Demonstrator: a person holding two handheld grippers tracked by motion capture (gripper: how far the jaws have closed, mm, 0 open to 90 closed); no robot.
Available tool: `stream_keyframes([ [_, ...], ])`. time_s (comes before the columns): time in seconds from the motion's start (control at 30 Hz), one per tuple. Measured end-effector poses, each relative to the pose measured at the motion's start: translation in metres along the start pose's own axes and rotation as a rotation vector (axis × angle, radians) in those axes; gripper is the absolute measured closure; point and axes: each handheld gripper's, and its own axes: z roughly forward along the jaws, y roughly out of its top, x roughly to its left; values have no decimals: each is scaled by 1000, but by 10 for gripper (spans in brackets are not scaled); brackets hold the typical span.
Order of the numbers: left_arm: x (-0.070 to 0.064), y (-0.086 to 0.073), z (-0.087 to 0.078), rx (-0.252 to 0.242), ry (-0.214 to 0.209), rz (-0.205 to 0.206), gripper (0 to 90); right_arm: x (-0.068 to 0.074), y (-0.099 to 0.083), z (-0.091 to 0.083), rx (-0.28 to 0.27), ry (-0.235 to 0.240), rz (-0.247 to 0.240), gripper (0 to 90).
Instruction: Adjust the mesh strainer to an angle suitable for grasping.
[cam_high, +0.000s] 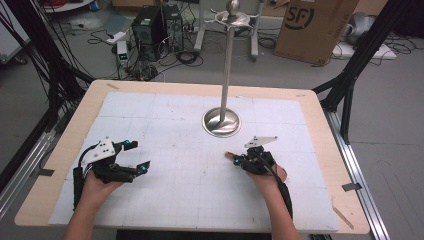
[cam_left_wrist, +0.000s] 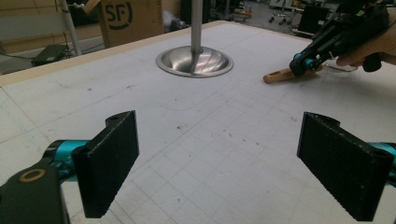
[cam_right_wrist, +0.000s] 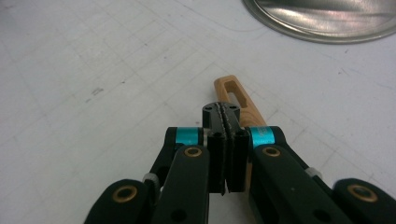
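Broadly, white gridded mat (cam_high: 165, 125) over a wooden table (cam_high: 320, 125); steel stand base (cam_high: 221, 121) at mat centre with a tall polished pole (cam_high: 227, 60) rising from it, hook crown at top; cardboard box (cam_high: 312, 25) and cabling on the floor beyond.

Left gripper (cam_high: 135, 156) resting low at the near left of the mat, well apart from everything; jaws spread wide with bare mat between them, nothing held.

Right gripper (cam_high: 235, 159) at the near right, just short of the stand base (cam_right_wrist: 322, 18); jaws pressed together flat, pads meeting; wooden handle (cam_right_wrist: 236, 100) with a slotted hanging hole lying on the mat directly beneath and ahead of the tips, pointing toward the base; seen also from the left gripper view as a light wooden piece (cam_left_wrist: 276, 74) under the black tips. Cannot tell for certain whether the closed pads pinch the handle or merely sit on top of it; pads appear shut above the wood, not around it; rest of the utensil hidden under the gripper and hand.

Judged step: securing the handle for lifting toward the stand. Advisable: reopen slightly, straddle the handle behind the slot, close square across the flat faces; keep the slot end free and forward for hooking; lift level, clear of the base rim; hold the left gripper aside.
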Motion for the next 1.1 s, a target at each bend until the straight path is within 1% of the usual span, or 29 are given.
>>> stream_keyframes([
  [0.13, 0, 0, 0, -3, 2, 0, 134, 3, -2, -11, -32, 10, -15, 879],
  [0.23, 0, 0, 0, -4, 3, -1, 134, 4, -5, -24, -71, 18, -25, 872],
  [0.3, 0, 0, 0, -3, 2, -2, 134, 4, -10, -35, -100, 26, -22, 869],
  [0.37, 0, 0, 0, -3, -1, 0, 134, 4, -14, -43, -119, 33, -19, 861],
  [0.47, -1, 0, 1, -4, 0, 0, 134, 5, -20, -56, -151, 44, -29, 850],
  [0.53, -1, 1, 1, -11, -5, -9, 134, 5, -24, -63, -182, 48, -50, 831],
  [0.63, -1, 2, -1, -31, -12, -17, 134, 7, -29, -71, -228, 61, -61, 813],
  [0.73, -2, 2, -1, -44, -14, -20, 134, 7, -30, -78, -284, 77, -51, 789],
  [0.77, -2, 3, -1, -42, -14, -18, 134, 7, -30, -80, -305, 75, -56, 779],
  [0.83, -2, 3, 0, -42, -12, -15, 134, 9, -29, -83, -329, 76, -51, 739],
  [0.93, -3, 4, 1, -34, -15, -8, 134, 9, -31, -85, -335, 80, -51, 712],
  [1.03, -4, 5, 1, -31, -13, -1, 134, 8, -33, -86, -333, 77, -41, 677],
  [1.1, -4, 6, 0, -39, -13, 0, 134, 5, -33, -86, -343, 58, -47, 654],
])
